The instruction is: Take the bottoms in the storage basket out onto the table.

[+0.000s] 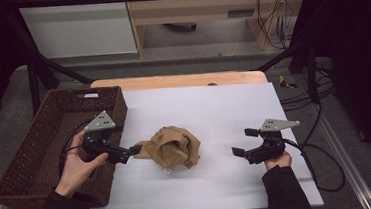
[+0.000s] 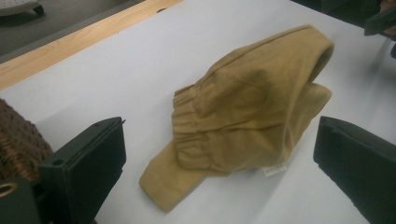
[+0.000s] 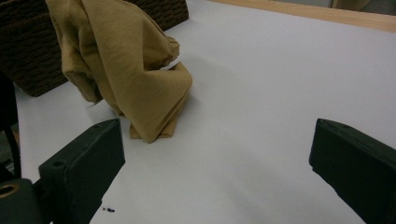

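Note:
A crumpled tan garment (image 1: pixel 174 146) with an elastic waistband lies in the middle of the white table top (image 1: pixel 214 112). My left gripper (image 1: pixel 133 151) is at the garment's left edge, open. In the left gripper view the garment (image 2: pixel 252 112) lies ahead, between the wide-apart jaws of that gripper (image 2: pixel 219 163), with a small white label (image 2: pixel 274 171) at its near hem. My right gripper (image 1: pixel 244 142) stands open on the right, well apart from the cloth. In the right gripper view the garment (image 3: pixel 126 65) sits to the upper left of that gripper (image 3: pixel 215 163), and bare table lies between the jaws.
A brown woven basket (image 1: pixel 51 140) stands at the table's left side, right behind my left hand, and is also seen in the right gripper view (image 3: pixel 28 51). A wooden strip (image 1: pixel 176 81) runs along the far edge. Cables trail off the right side (image 1: pixel 323 164).

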